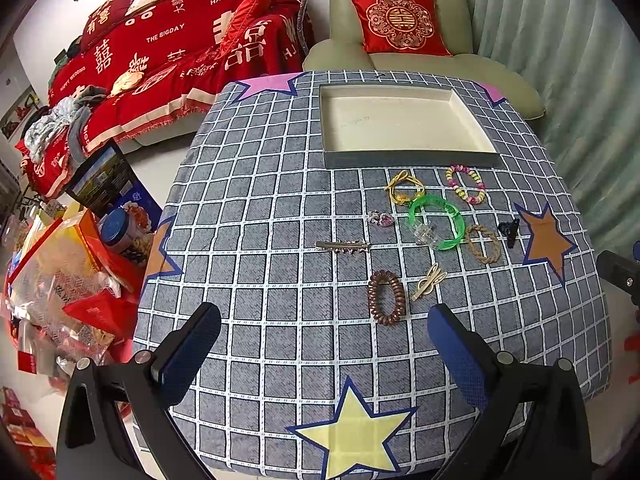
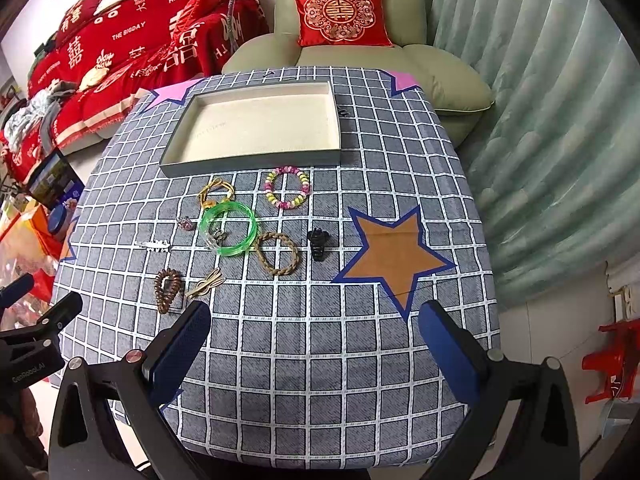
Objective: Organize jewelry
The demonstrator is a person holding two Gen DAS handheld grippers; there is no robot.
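While both tools gape empty, only the right wrist view shows a red stool (image 2: 610, 360) beside the table (image 2: 320, 380).

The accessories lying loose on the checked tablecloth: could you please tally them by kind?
Bracelets and hair rings: 5 (yellow cord, beaded, green bangle, braided ring, brown coil)
Clips: 3 (silver, beige, black claw)
Small pink charm: 1
Total: 9

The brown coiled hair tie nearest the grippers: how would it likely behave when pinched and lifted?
The brown coiled hair tie looks springy, so it would probably squash between the fingers. It seems light. Its glossy coils might slip, and lying flat on the tablecloth, it seems unlikely to roll.
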